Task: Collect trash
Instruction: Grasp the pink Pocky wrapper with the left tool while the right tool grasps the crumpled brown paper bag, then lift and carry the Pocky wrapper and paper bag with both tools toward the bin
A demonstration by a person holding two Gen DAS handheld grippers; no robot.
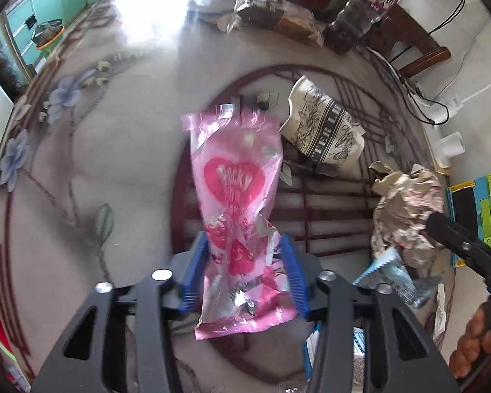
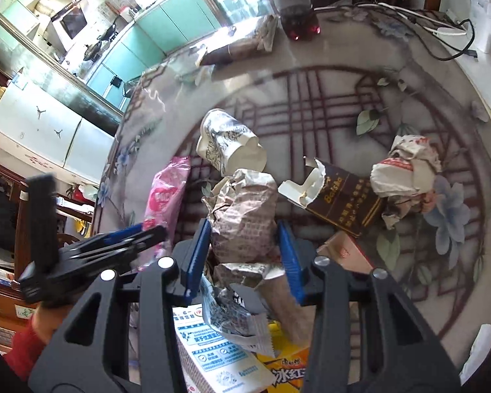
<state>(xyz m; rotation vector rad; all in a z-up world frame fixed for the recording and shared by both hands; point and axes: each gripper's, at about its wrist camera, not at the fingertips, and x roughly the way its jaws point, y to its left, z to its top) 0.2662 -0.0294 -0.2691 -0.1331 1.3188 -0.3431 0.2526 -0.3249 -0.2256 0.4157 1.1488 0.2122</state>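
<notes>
A pink heart-printed snack wrapper lies lengthwise between the blue pads of my left gripper. Both pads press its crumpled lower half. In the right wrist view the same wrapper shows beside the blurred left gripper. My right gripper is shut on a crumpled ball of printed brown paper on the patterned glass table. The left wrist view shows that paper ball at the right, with the right gripper's black finger and a hand behind it.
A flattened printed paper cup lies just beyond the paper ball. A torn brown cigarette box and a white-red crumpled wrapper lie to the right. A bottle and a brown bag stand at the far edge. Cartons lie near me.
</notes>
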